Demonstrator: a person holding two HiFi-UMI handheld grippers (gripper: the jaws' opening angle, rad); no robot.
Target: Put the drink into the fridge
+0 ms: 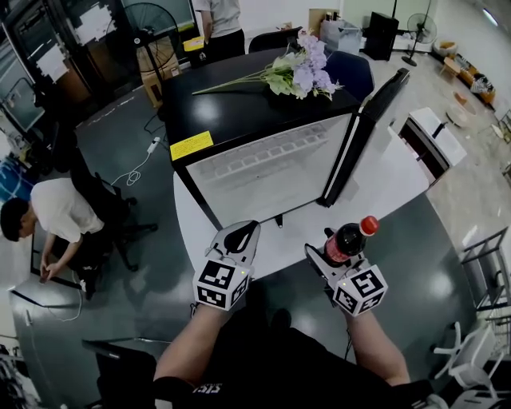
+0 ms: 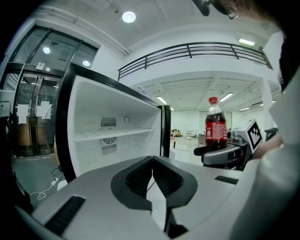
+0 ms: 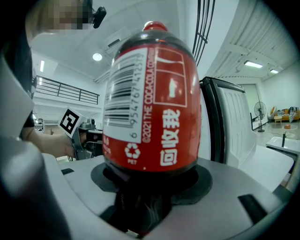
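Note:
The drink, a dark cola bottle (image 1: pixel 346 240) with a red cap and red label, stands upright in my right gripper (image 1: pixel 329 249), whose jaws are shut on its lower body. In the right gripper view the bottle (image 3: pixel 151 103) fills the middle, clamped at its base. The fridge (image 1: pixel 267 172) stands open just ahead, its black-edged door (image 1: pixel 363 136) swung out to the right. My left gripper (image 1: pixel 242 235) is shut and empty, to the left of the bottle. Its view faces the white fridge interior (image 2: pixel 112 136) with one shelf, and shows the bottle (image 2: pixel 215 129) at the right.
A bunch of purple and white flowers (image 1: pixel 299 73) lies on the fridge's black top. A person (image 1: pixel 48 220) crouches at the left by a black chair (image 1: pixel 108 212). Another person (image 1: pixel 219 24) stands behind the fridge. A white cabinet (image 1: pixel 427 140) is at the right.

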